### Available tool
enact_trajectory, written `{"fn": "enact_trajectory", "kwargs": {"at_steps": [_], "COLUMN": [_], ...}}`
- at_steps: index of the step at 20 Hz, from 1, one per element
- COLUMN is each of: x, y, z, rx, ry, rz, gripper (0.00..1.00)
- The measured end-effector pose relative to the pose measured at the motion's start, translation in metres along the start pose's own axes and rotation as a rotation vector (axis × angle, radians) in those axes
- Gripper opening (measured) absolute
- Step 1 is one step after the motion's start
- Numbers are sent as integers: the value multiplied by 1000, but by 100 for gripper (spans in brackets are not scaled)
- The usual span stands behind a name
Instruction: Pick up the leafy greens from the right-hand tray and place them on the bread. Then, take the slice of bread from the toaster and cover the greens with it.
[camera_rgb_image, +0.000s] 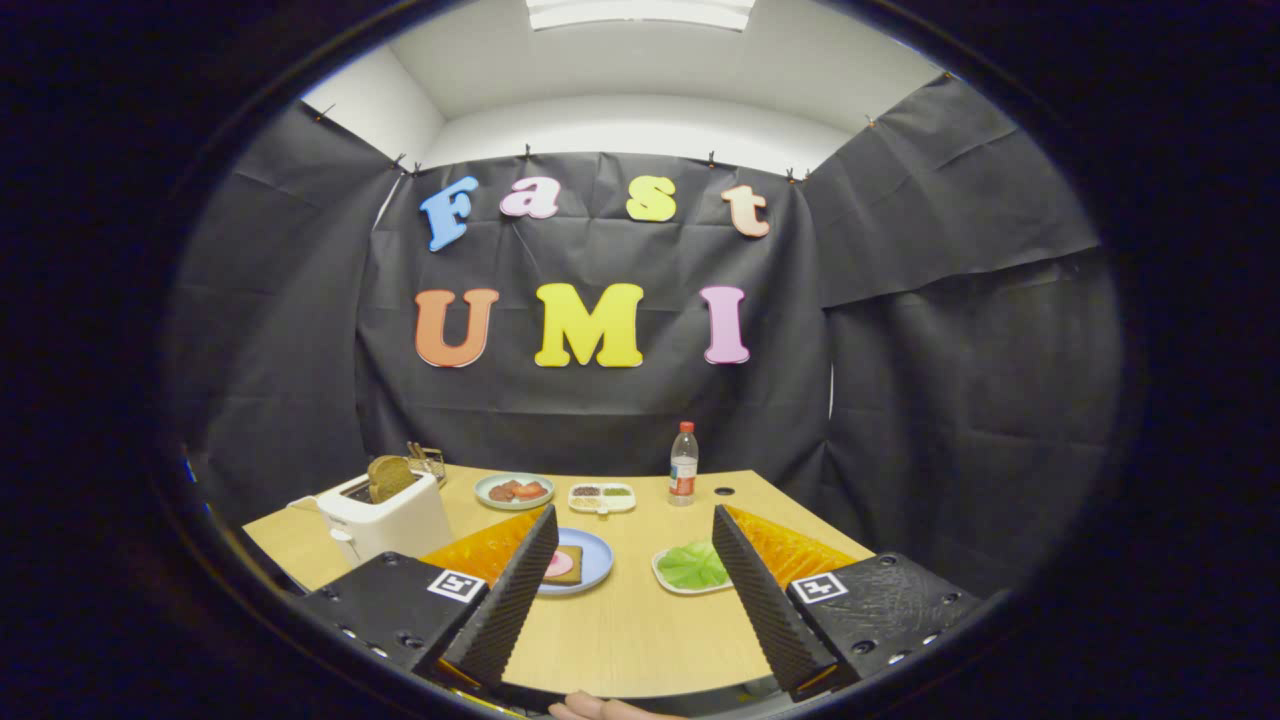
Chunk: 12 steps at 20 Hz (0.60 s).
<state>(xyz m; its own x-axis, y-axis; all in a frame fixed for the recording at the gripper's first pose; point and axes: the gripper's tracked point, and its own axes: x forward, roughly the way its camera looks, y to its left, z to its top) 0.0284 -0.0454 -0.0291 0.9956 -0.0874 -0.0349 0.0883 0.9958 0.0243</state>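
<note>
I had the gripper (634, 520) hovering over the table (640, 640), fingers spread wide, holding nothing. Leafy greens (692, 566) lay on the right-hand tray (664, 578), just ahead of the right finger. Bread (566, 564) sat on the blue plate (596, 566); another slice (388, 477) stood in the toaster (385, 520).

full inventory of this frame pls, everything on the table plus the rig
white toaster: 1, far left of table
brown bread slice: 1, standing in toaster slot
pale green plate: 1, reddish food, behind blue plate
white divided tray: 1, small fillings, table centre
clear plastic bottle: 1, red cap, rear
blue plate: 1, bread with pink topping, by one finger
leafy greens: 1 bunch, on white tray, by other finger
wooden table: 1, light
hand-held gripper: 1, fingers open, holding nothing
person's finger: below gripper
</note>
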Motion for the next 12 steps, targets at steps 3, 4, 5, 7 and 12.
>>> {"fn": "enact_trajectory", "kwargs": {"at_steps": [3,4,5,7,12], "x": [25,36,48,74,149], "y": [-13,-19,-25,-34,-58], "z": [-15,-21,-29,-45,-101], "rx": [7,6,5,-5,-56], "ry": [33,46,59,95,229], "rz": [-14,-24,-33,-49,-78], "gripper": [95,95,95,95,95]}}
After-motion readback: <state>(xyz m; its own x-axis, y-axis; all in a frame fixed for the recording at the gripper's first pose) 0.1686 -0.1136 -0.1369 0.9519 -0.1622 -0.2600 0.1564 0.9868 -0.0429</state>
